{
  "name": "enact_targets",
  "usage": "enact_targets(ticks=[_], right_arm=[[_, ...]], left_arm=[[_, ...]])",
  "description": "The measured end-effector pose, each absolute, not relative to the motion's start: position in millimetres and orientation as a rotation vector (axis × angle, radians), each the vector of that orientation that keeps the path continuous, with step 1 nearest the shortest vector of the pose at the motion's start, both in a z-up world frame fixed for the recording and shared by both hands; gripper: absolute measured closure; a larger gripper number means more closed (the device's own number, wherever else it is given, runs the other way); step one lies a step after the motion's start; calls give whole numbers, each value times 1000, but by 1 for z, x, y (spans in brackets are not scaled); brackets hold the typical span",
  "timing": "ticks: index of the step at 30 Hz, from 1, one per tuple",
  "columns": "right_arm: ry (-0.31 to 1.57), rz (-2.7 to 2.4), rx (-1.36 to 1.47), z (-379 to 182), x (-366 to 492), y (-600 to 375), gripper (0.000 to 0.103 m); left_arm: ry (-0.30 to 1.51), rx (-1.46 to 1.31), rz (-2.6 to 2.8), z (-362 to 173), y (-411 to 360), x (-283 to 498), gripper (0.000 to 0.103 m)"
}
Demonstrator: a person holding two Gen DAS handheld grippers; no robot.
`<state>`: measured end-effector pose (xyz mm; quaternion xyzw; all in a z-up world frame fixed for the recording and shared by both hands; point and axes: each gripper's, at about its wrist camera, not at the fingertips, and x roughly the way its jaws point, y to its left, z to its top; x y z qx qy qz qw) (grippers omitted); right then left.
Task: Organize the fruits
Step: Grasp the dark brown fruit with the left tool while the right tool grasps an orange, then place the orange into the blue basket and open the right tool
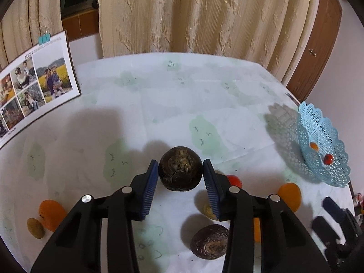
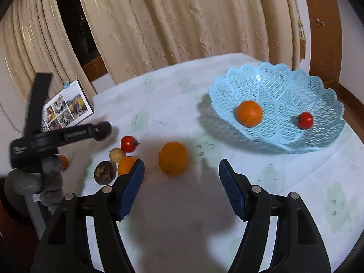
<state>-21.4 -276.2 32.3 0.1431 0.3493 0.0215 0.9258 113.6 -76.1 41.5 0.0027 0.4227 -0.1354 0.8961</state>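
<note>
A round table point(image 1: 159, 104) in a pale cloth stands before cream curtains point(image 1: 193, 13). Nearest, the left gripper point(image 1: 180, 169) grips a dark brown round fruit point(image 1: 180, 168) between its blue pads, lifted off the cloth. The right gripper point(image 2: 182, 166) stands wide and empty — a loose orange point(image 2: 173, 158) lies just ahead. Farther right, the blue lattice basket point(image 2: 284, 86) holds an orange and a small red fruit.

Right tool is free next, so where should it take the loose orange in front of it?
Grip the orange across its rounded middle, coming from the near side, steeply from above. It lies alone on the tablecloth, clear of the fruit cluster, and the right tool already stands open, wider than the fruit.
</note>
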Motion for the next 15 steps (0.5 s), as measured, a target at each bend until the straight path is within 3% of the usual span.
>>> enact_targets(ticks=[6,15], right_arm=[[784,71,253,23,2,-264,48],[862,78,221,7,37,-258,60]], left_arm=[[846,3,-287,54,-75,108,62],[834,-2,-296,59,-75,103,62]])
